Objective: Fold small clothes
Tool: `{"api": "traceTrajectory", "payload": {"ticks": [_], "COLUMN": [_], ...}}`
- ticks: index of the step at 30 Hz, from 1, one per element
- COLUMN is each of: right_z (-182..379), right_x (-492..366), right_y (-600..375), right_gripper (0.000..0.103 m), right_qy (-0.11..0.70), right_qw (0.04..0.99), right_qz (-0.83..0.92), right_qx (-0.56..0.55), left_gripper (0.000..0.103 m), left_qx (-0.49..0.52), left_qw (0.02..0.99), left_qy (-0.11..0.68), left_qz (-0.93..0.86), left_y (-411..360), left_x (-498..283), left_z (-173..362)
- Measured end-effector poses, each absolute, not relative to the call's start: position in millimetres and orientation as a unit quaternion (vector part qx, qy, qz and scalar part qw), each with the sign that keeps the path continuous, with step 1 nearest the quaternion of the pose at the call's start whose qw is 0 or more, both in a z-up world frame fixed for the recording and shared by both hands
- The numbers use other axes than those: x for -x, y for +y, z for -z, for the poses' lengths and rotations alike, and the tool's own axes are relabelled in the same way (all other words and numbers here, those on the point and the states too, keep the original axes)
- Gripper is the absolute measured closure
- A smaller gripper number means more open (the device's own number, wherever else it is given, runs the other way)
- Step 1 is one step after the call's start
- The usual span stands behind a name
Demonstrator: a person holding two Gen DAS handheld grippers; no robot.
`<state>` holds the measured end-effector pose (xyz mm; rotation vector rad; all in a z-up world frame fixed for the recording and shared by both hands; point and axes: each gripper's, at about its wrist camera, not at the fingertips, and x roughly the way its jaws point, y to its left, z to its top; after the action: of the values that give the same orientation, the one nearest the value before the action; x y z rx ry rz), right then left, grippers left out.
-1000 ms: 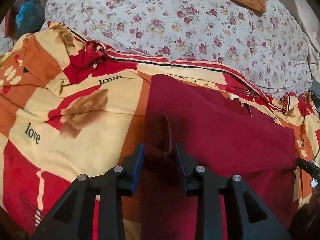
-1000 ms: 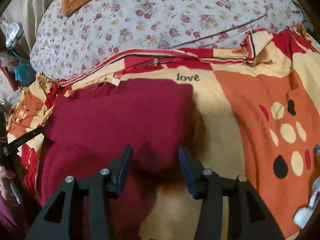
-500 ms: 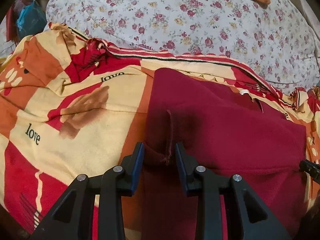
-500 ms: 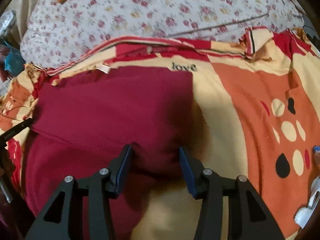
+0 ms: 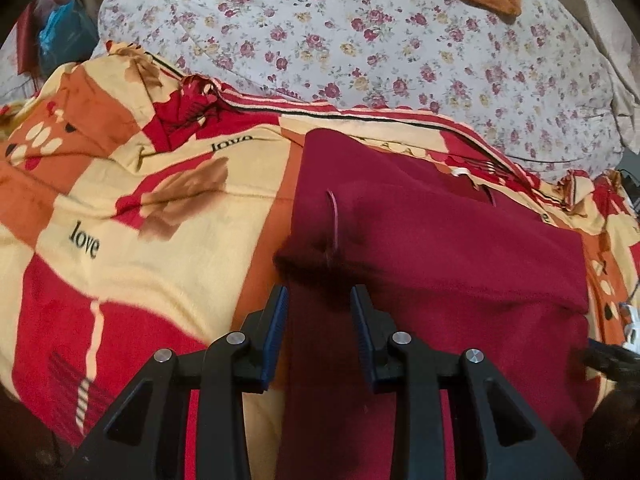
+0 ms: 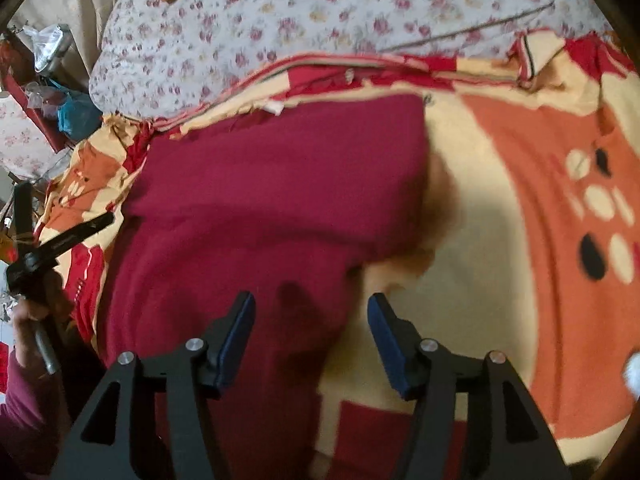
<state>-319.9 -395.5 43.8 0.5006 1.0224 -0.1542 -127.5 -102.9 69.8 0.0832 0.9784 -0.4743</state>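
Maroon garment (image 5: 432,248) lies folded flat on blanket (image 5: 120,208); both grippers' jaws gape, empty.

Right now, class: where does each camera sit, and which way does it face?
Left wrist: behind the left gripper, facing the maroon garment and floral pillow; own fingers show.
Right wrist: behind the right gripper, over the garment's right edge; own fingers and the person's left hand show.
Shared: garment, patterned blanket, pillow.
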Motion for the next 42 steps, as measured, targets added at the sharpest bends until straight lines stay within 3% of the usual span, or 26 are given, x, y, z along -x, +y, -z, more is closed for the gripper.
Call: {"api": "traceTrajectory", "payload": {"ticks": [1,2,3,5,8,17,19,21,23,36,42], "right_z": [-38.6,-33.9,-31.5,-38.0,-51.7,-48.1,-54.1,-58.2,-59.6,-37.8,-34.5], "right_x": [318.9,318.1,318.5,323.9,339.1,352.7,359.8,366.7,375.1,399.8,403.7], "right_y": [-393.2,-389.9,-386.5,-380.5,-384.7,-387.7,-387.6,-384.6,-379.5,-358.2,-350.0], "right_gripper": [0.049,0.074,0.085,0.096,0.096,0.095,0.089,0.071,0.064,0.049,0.048], "right_qy": [0.487,0.489,0.490,0.481,0.466,0.475,0.466,0.465,0.466,0.493,0.500], "right_qw": [0.838,0.837,0.839,0.851,0.859,0.851,0.853,0.853,0.853,0.838,0.836], "right_qz": [0.075,0.076,0.081,0.081,0.087,0.101,0.100,0.093,0.086,0.062,0.053], "right_qx": [-0.236,-0.233,-0.223,-0.194,-0.194,-0.202,-0.214,-0.218,-0.218,-0.225,-0.220], "left_gripper": [0.092,0.092,0.092,0.092,0.092,0.092,0.092,0.092,0.092,0.092,0.092], "left_qx": [-0.039,-0.041,-0.045,-0.055,-0.058,-0.076,-0.079,-0.084,-0.083,-0.084,-0.066], "left_qw": [0.854,0.853,0.853,0.856,0.858,0.862,0.863,0.864,0.863,0.861,0.848], "left_qy": [0.467,0.467,0.467,0.462,0.461,0.455,0.452,0.449,0.449,0.455,0.475], "left_qz": [0.227,0.228,0.228,0.226,0.219,0.209,0.210,0.211,0.214,0.211,0.226], "left_y": [-100.1,-96.4,-93.7,-85.7,-73.8,-63.5,-63.1,-63.7,-63.8,-59.4,-48.0], "left_x": [132.1,138.2,143.1,154.7,168.8,194.7,199.7,205.2,208.9,221.2,228.8], "left_z": [-70.9,-72.3,-73.7,-77.5,-79.5,-80.7,-82.1,-82.8,-82.2,-78.7,-68.4]}}
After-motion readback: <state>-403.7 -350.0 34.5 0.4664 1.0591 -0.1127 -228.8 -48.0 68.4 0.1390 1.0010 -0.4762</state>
